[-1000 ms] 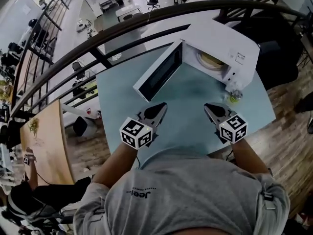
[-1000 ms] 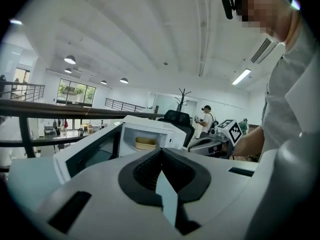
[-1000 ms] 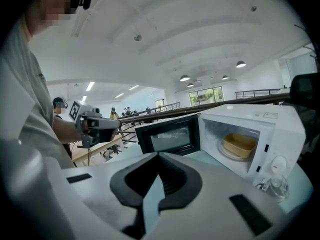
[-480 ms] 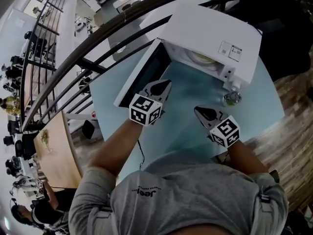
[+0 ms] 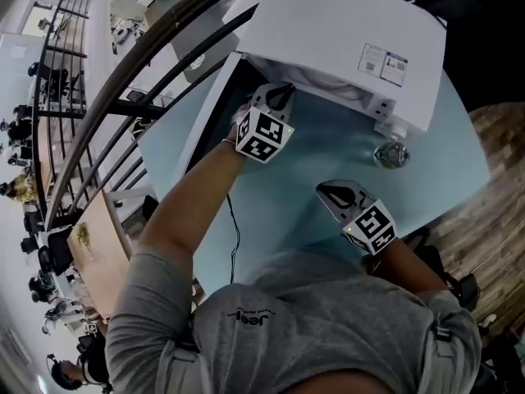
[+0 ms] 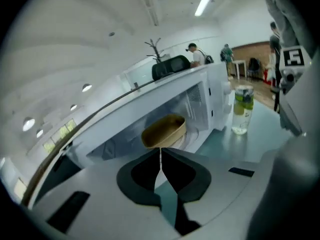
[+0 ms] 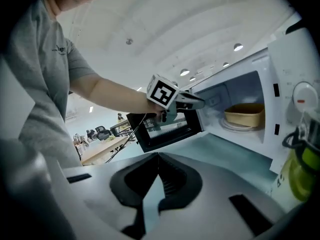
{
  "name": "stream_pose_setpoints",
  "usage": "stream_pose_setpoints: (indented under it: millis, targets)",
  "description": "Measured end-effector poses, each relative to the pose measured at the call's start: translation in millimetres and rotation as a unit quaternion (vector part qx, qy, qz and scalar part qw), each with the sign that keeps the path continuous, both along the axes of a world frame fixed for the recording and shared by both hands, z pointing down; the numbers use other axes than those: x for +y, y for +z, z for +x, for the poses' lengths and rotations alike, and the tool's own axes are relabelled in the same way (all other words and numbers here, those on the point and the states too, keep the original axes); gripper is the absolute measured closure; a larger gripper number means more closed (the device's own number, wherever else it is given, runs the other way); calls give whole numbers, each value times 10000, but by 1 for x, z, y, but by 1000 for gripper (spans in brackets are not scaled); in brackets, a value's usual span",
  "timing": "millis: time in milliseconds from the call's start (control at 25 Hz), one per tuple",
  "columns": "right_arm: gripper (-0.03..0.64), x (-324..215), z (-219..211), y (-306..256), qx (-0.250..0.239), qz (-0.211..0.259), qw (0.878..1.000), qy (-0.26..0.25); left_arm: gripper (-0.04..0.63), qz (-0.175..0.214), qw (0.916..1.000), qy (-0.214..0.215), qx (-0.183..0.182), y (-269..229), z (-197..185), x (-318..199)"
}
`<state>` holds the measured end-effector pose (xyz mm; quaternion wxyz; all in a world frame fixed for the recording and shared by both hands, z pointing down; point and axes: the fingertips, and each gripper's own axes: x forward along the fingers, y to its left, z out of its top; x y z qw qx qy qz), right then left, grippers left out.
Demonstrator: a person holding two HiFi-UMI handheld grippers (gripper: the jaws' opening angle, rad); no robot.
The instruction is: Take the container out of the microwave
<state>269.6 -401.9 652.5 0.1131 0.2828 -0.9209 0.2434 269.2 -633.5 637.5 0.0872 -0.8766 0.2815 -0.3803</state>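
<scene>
A pale blue-green table [image 5: 328, 158] carries two things directly on its top: a white microwave [image 5: 336, 31] at the far side and a small clear bottle [image 5: 391, 154] with a green-and-yellow label. The microwave's door [image 5: 207, 112] is swung wide open over the table's left part. The bottle stands upright on bare tabletop, just beside the microwave's front corner on the control-panel side.
</scene>
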Motion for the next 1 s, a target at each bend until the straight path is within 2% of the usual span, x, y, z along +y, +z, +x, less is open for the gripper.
stream_pose_setpoints:
  millis: [80, 200, 400, 640, 760, 880, 1000]
  targets:
    - [598, 2, 2, 5, 24, 34, 10000, 0, 581, 314, 9982, 333, -377, 11, 13, -11]
    - [598, 1, 7, 10, 135, 163, 9998, 64, 452, 526, 9940, 611, -739, 27, 30, -30]
    - [598, -8, 24, 20, 473, 385, 9973, 413, 379, 774, 9853, 1002, -1146, 50, 57, -48]
    - [598, -8, 29, 30, 498, 356, 9966, 549, 348, 869, 9804, 1124, -1367, 70, 82, -68]
    - [598, -6, 31, 34, 477, 311, 9967, 583, 339, 894, 9749, 1285, -1580, 82, 90, -74]
    - [598, -5, 35, 39, 478, 244, 9966, 625, 337, 791, 9697, 1451, -1801, 94, 94, -77]
    - [598, -4, 38, 42, 478, 206, 9965, 661, 339, 685, 9683, 1519, -1861, 98, 99, -78]
